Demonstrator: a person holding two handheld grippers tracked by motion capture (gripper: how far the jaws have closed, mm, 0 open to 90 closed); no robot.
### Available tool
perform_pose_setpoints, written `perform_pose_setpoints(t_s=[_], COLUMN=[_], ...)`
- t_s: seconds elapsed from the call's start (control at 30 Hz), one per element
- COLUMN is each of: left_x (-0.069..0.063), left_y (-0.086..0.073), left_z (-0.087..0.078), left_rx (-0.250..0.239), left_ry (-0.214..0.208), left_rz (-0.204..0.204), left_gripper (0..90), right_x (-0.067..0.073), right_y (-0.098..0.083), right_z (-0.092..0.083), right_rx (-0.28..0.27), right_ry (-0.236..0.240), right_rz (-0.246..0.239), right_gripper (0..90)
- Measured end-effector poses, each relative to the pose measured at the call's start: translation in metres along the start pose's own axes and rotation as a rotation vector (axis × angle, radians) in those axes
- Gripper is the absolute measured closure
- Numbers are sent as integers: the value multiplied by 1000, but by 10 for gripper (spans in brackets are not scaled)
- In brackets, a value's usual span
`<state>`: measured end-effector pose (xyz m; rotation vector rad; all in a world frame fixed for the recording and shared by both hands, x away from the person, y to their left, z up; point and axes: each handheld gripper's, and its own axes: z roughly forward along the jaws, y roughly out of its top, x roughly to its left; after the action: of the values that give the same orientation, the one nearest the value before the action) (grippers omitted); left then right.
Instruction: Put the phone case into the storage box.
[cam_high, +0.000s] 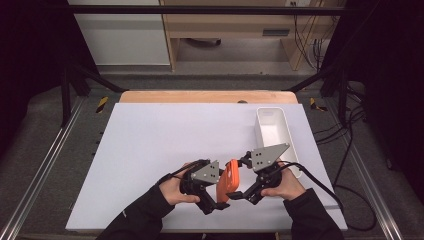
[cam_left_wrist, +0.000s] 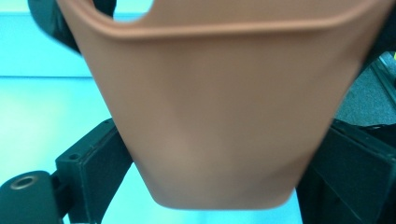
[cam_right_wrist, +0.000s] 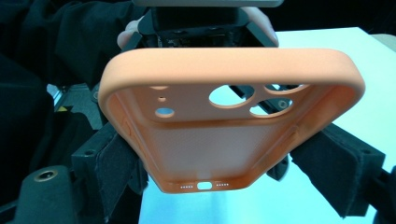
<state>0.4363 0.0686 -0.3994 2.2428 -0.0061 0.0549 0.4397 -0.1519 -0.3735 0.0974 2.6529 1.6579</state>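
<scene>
With the orange phone case (cam_high: 227, 180) held off the table at the lower middle of the high view, the right gripper (cam_high: 241, 176) should keep clamping its sides (both pads press on it) while the left gripper (cam_high: 218, 189), jaws slack around it, backs away.

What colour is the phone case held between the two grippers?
Orange. The phone case shows best in the right gripper view, with its inside and camera cutouts facing the camera.

Orange phone case (cam_high: 228, 180), upright above table
</scene>
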Motion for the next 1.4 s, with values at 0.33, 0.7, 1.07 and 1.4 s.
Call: perform_pose_setpoints(t_s=[0.33, 0.7, 1.07, 1.4], left_x=[6, 18, 27, 29], left_y=[-17, -48, -83, -106], left_z=[-30, -58, -78, -95], left_rx=[-37, -126, -150, -183], left_ry=[74, 193, 323, 419], left_rz=[-73, -219, -326, -391], left_gripper=[20, 18, 18, 18], right_x=[0, -1, -1, -6], right_y=[5, 10, 14, 17], right_z=[-15, -32, -45, -57], right_rx=[-10, -19, -20, -31], right_ry=[-51, -92, -142, -193], right_rz=[-2, 7, 21, 49], right_gripper=[162, 162, 162, 162])
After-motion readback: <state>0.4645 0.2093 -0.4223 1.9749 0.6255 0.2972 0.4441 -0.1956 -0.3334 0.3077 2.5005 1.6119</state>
